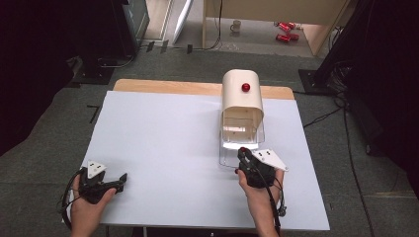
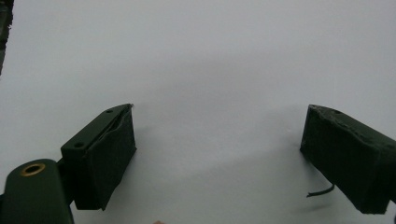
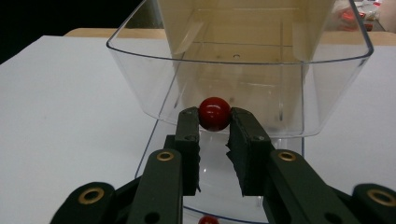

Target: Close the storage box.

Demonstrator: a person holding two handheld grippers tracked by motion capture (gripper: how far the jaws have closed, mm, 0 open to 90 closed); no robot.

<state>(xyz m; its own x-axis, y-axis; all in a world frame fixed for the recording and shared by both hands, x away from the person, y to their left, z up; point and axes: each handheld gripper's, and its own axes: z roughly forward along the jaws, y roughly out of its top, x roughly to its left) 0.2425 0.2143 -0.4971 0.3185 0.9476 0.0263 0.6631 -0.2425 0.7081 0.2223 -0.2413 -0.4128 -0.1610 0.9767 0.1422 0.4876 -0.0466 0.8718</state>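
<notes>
The right gripper (image 3: 214, 122) clamps its fingers on the small red round knob (image 3: 214, 113) of a clear plastic drawer (image 3: 140, 70), pulled from a cream domed box (image 1: 241, 98) on the white bench (image 1: 163, 148). The left gripper (image 2: 217, 149) rests apart, fingers wide open over bare bench.

The left gripper (image 2: 217, 158) is hovering over a plain white table surface (image 2: 210, 60) with its two black padded jaws standing wide apart, nothing lying between them. A short dark strand (image 2: 321, 191) is curling out beneath the right-hand jaw.
</notes>
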